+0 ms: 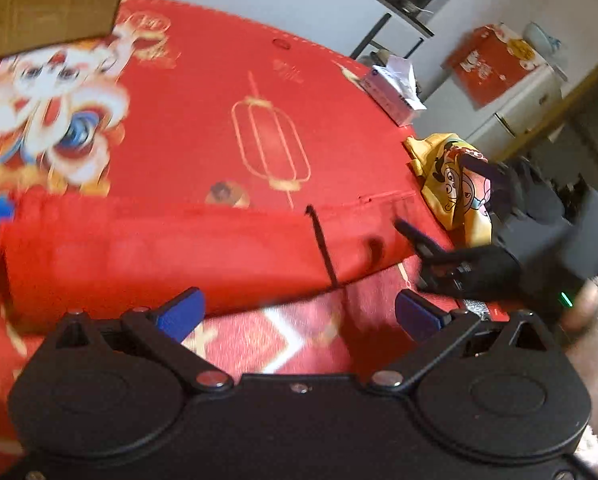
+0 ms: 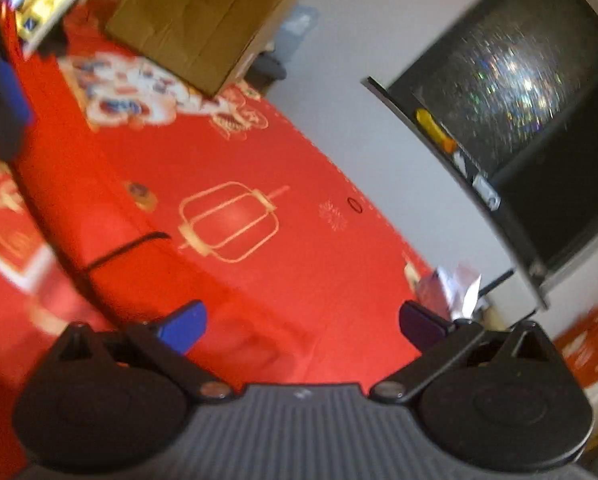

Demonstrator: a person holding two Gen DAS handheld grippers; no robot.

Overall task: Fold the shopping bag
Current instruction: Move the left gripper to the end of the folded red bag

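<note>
Red festive cloth covers the counter (image 1: 227, 80). Shopping bag (image 1: 159, 248) lies flat, long axis 9-to-3, at 12 of the left gripper (image 1: 299, 314), jaws apart, empty. Right gripper (image 2: 301, 320), jaws apart, empty, is over its right end.

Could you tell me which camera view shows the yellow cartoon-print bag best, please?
The left wrist view does: the yellow cartoon-print bag lies in plain sight beyond the right edge of the red shopping bag, next to the right gripper. The right wrist view does not show it at all.
</note>
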